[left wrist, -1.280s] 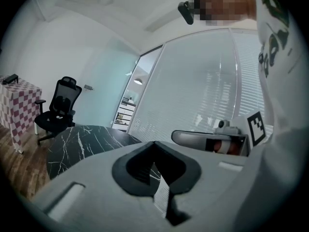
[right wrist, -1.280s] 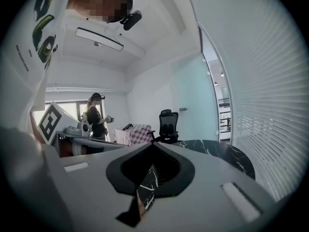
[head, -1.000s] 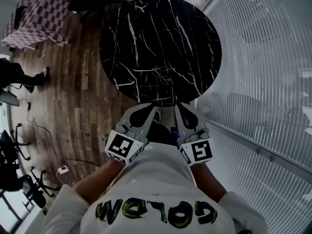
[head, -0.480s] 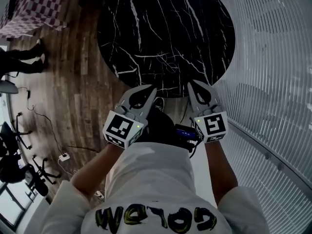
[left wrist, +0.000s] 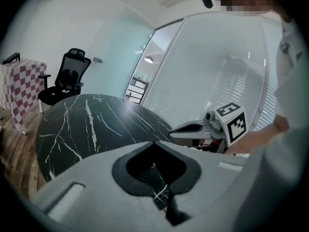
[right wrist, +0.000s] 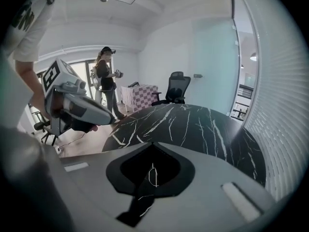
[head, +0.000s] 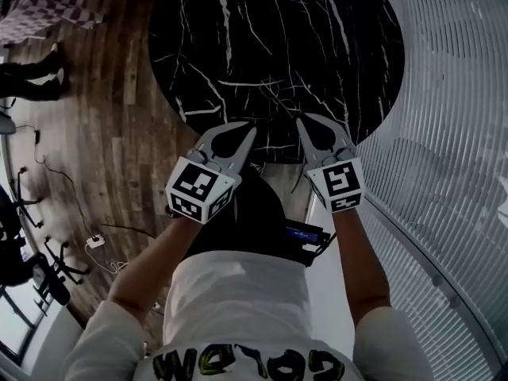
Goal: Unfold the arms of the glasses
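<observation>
No glasses show in any view. The round black marble table [head: 278,54] fills the top of the head view, and its top looks bare. My left gripper [head: 252,130] is shut, with its tips over the table's near edge. My right gripper [head: 299,121] is shut too and lies a little to the right over the same edge. Nothing is between either pair of jaws. In the left gripper view my left gripper [left wrist: 154,142] points across the marble, with the right gripper [left wrist: 170,133] beside it. In the right gripper view my right gripper [right wrist: 153,143] faces the table, and the left gripper [right wrist: 113,121] is at the left.
A glass wall with blinds [head: 460,133] runs close along the table's right side. A checkered-cloth table [head: 40,10] and a black office chair [left wrist: 65,79] stand beyond the marble table. A person [right wrist: 106,81] stands by them. Cables and a power strip [head: 95,240] lie on the wooden floor.
Both grippers have moved forward from in front of my body to the table's near edge. The head view has shifted, so the table looks larger and nearer. Both pairs of jaws have stayed shut.
</observation>
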Demonstrator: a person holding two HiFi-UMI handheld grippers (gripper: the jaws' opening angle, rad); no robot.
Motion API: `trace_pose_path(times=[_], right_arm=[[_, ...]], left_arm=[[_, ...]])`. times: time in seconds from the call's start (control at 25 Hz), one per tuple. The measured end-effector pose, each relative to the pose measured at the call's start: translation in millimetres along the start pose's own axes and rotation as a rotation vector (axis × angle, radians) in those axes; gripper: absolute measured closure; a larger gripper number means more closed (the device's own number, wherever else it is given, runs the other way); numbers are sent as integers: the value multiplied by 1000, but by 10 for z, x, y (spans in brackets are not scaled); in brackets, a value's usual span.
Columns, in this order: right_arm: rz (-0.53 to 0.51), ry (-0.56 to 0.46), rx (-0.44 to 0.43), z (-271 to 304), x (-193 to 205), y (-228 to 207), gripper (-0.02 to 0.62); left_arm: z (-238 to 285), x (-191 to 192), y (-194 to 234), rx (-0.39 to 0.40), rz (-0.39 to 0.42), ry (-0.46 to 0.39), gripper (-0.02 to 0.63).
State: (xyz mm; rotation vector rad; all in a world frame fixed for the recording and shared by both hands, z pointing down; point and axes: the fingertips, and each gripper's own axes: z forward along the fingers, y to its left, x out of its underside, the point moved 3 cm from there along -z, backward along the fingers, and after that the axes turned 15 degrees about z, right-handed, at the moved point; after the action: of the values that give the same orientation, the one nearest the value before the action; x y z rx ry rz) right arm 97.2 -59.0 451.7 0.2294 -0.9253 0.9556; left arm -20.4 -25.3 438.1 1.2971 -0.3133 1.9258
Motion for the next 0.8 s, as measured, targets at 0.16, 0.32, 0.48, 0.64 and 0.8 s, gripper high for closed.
trace_pose_path(times=[0.16, 0.32, 0.48, 0.64, 0.8], right_arm=[[-42, 66, -20, 378, 169, -38, 594], [-79, 128, -25, 692, 316, -106, 591], [-101, 187, -29, 933, 455, -152, 560], [-112, 230, -27, 1062, 529, -152, 549], [-163, 286, -7, 1142, 588, -156, 551]], left_arm=[[193, 169, 76, 14, -27, 15, 604], [398, 343, 152, 33, -51, 40, 604], [561, 513, 227, 43, -88, 60, 604], [645, 635, 279, 50, -125, 78, 595], [667, 695, 333, 47, -131, 88, 594]])
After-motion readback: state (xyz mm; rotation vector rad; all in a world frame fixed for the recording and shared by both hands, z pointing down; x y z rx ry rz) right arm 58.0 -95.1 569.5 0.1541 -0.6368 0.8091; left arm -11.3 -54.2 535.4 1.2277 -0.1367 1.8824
